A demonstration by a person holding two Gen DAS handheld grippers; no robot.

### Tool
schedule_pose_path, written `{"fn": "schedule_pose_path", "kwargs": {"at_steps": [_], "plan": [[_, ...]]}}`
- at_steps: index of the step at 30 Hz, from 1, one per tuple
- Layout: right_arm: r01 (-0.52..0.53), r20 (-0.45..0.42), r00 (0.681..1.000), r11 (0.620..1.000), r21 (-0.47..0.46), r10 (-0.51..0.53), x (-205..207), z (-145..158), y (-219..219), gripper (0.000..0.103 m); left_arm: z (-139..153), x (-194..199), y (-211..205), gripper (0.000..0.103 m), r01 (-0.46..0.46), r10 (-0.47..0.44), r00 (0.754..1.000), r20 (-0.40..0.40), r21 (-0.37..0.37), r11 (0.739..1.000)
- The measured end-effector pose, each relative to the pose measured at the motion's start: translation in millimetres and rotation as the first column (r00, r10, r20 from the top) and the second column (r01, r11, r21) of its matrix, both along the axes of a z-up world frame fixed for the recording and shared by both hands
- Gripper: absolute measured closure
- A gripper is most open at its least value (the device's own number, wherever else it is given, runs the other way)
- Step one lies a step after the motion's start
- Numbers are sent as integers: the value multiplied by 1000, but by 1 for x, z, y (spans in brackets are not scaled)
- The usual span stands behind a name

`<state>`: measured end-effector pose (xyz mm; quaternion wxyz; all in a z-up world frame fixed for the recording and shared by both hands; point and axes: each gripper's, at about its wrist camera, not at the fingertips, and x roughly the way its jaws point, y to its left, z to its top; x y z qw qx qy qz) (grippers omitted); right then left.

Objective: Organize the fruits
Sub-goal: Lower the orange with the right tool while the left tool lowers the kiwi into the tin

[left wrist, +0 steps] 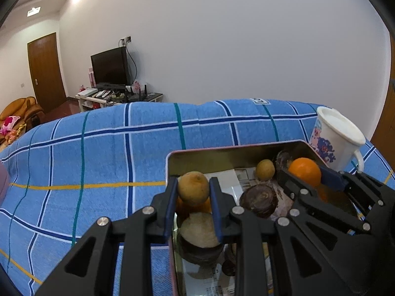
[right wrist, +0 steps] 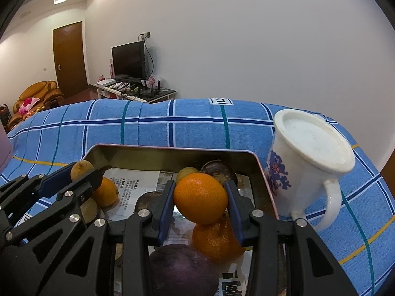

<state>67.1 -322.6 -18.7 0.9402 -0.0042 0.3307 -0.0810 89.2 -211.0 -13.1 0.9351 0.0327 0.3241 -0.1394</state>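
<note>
A metal tin (left wrist: pixel 222 149) (right wrist: pixel 172 148) lined with newspaper sits on the blue checked cloth and holds several fruits. My left gripper (left wrist: pixel 193 190) (right wrist: pixel 85 170) is shut on a small tan-yellow fruit (left wrist: pixel 193 187) (right wrist: pixel 80 169), held above the tin's left end. My right gripper (right wrist: pixel 200 198) (left wrist: pixel 306 172) is shut on an orange (right wrist: pixel 200 197) (left wrist: pixel 305 171) over the tin's right side. Below it lie another orange (right wrist: pixel 217 239) and a dark purple fruit (right wrist: pixel 184 268). A third orange (right wrist: pixel 106 192) and a small yellow fruit (left wrist: pixel 265 170) rest in the tin.
A white mug (right wrist: pixel 308 157) (left wrist: pixel 338 140) with a blue print stands upside down just right of the tin. The blue cloth (left wrist: pixel 98 160) stretches left of the tin. Far behind are a TV stand (left wrist: pixel 118 96), a door and an armchair.
</note>
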Motion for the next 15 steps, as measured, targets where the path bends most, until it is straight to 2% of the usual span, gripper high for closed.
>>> {"fn": "schedule_pose_path", "kwargs": {"at_steps": [5,10,15], "plan": [[-46,-1,999,998,37,46,1,-1,0,60,0,0,1,76,3,-3,1000,0,-4,1000],[-81,-27,996,990,117,85,6,-7,-5,60,0,-3,0,76,3,-3,1000,8,5,1000],[-98,-22,994,982,158,103,6,-9,-6,60,3,-10,2,76,-5,4,999,38,12,1000]]}}
